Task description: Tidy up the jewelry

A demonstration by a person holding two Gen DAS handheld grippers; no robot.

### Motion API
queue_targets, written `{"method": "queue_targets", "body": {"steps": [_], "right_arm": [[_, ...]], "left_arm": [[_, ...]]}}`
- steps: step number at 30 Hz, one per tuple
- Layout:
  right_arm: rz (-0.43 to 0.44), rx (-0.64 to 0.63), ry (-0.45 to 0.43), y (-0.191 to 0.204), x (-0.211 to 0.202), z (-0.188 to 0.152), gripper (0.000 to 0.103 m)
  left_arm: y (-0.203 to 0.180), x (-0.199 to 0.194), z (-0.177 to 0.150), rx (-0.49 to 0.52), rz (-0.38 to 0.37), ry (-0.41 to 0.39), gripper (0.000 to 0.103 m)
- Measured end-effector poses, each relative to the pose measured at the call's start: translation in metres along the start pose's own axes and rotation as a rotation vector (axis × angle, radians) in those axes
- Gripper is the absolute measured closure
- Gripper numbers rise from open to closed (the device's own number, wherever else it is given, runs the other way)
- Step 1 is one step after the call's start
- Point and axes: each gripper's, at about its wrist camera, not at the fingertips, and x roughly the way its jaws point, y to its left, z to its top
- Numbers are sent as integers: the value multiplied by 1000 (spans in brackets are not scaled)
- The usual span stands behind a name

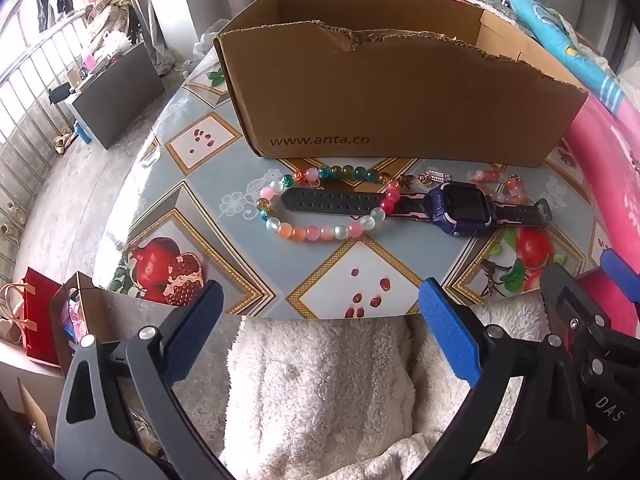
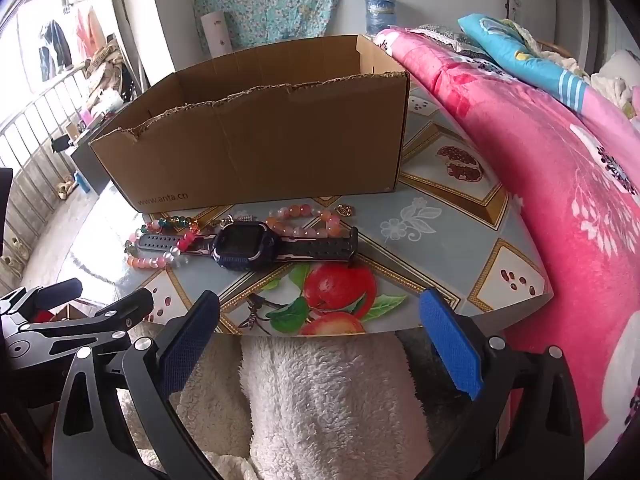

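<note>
A purple smartwatch (image 1: 456, 208) (image 2: 244, 246) with a black strap lies on the table in front of a brown cardboard box (image 1: 392, 104) (image 2: 256, 148). A multicoloured bead bracelet (image 1: 320, 204) (image 2: 160, 248) lies over its left strap. A pink-orange bead bracelet (image 1: 500, 184) (image 2: 308, 220) lies behind its right side. Small gold charms (image 1: 424, 178) (image 2: 345, 210) sit near the box. My left gripper (image 1: 320, 312) is open and empty at the table's near edge. My right gripper (image 2: 320, 320) is open and empty too, and shows at the right of the left wrist view (image 1: 592, 292).
The table (image 1: 200, 208) (image 2: 440, 220) has a fruit-patterned cover. A white fluffy cloth (image 1: 320, 400) (image 2: 328, 408) lies below its near edge. A pink floral blanket (image 2: 540, 168) rises on the right. Bags (image 1: 40, 312) stand on the floor at left.
</note>
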Motion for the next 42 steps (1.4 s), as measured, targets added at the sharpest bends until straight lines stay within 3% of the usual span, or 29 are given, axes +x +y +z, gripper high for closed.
{"method": "queue_targets", "body": {"steps": [42], "right_arm": [[0,19,-22,-1,-1,-2,6]], "left_arm": [[11,3,0,0,4,-12,9]]}}
